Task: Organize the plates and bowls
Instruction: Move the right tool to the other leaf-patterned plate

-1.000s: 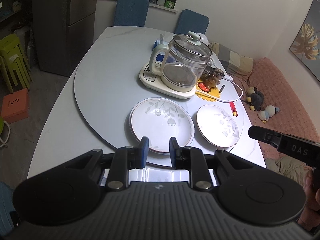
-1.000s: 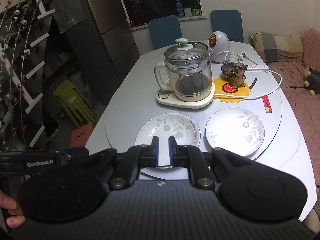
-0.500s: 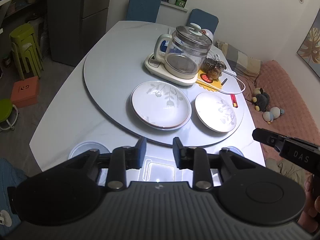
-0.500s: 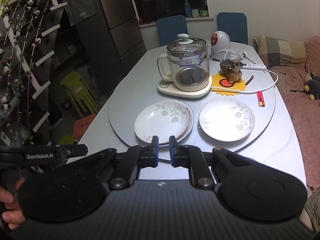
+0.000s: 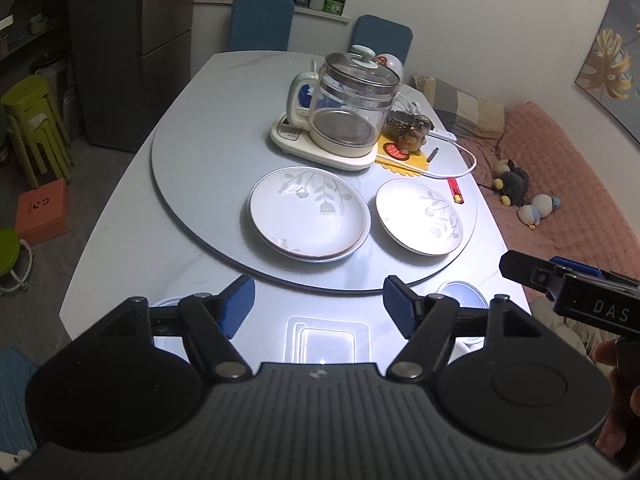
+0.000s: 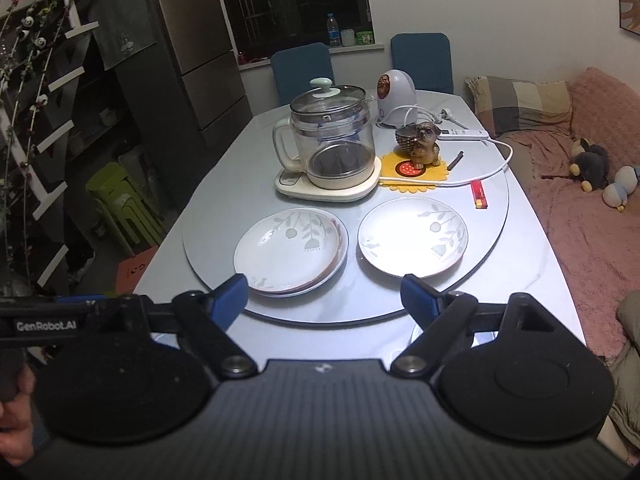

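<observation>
Left gripper point(image 5: 316, 300) and right gripper point(image 6: 324, 298) have just been opening, jaws wide, nothing between them.

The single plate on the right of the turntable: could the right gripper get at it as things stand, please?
Probably yes. The right gripper is open and empty, the plate lies uncovered just ahead of it, apart from the stacked plates, and nothing stands between.

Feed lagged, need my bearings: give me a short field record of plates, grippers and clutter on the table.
stack: plates piled, turntable's left
single plate: right of stack, apart from it
left gripper: jaws just opened, nothing between them
right gripper: jaws just opened, nothing between them
clutter: glass kettle, dog figurine, red lighter
</observation>
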Motion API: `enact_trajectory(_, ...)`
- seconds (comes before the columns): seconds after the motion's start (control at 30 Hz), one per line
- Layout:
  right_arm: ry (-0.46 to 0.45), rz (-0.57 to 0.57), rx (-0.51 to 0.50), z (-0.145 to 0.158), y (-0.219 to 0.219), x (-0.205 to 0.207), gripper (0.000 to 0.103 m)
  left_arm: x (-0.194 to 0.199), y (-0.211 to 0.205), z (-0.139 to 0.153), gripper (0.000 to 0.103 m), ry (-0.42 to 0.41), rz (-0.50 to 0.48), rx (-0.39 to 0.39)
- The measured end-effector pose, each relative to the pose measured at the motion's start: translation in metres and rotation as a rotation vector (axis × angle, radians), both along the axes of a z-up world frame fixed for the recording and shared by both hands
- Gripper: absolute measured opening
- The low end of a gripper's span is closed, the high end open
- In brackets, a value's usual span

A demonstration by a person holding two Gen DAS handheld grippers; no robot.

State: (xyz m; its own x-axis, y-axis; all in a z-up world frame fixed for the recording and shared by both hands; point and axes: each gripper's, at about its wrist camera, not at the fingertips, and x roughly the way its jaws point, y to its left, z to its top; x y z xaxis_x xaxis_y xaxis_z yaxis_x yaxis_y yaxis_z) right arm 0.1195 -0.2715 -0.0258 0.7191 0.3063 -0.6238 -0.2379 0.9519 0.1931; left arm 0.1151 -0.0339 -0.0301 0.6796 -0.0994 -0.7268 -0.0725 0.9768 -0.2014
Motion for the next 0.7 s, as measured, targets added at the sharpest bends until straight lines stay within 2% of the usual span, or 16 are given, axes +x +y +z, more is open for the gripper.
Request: enact_trajectory(0.7,0.040,-0.266,-0.001,-0.006,-0.003,-0.005,0.084,0.060,0.009,-0.020,0.075,0.012,-0.216,-0.083)
